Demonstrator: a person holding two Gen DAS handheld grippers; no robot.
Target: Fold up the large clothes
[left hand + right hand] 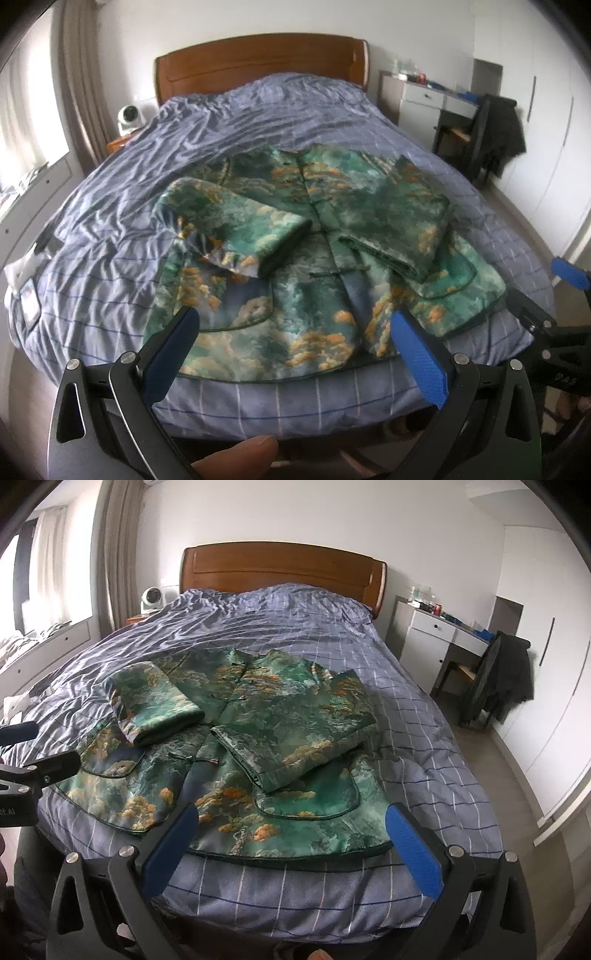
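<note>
A green jacket [321, 236] with orange and white cloud print lies front up on the bed, its collar towards the headboard. Both sleeves are folded in across its chest. In the right wrist view the same jacket [258, 746] fills the near half of the bed. My left gripper [295, 325] hangs open above the hem near the foot of the bed, with nothing between its blue pads. My right gripper [291, 823] is also open and empty over the hem's right part. The right gripper [569, 275] shows at the left wrist view's right edge.
The bed carries a wrinkled blue checked cover [229, 110] and has a wooden headboard [258, 62]. A white desk [436, 631] and a chair with a dark garment [506, 675] stand on the right. A small white fan [151, 598] is at the left, and white items [22, 269] lie at the bed's left edge.
</note>
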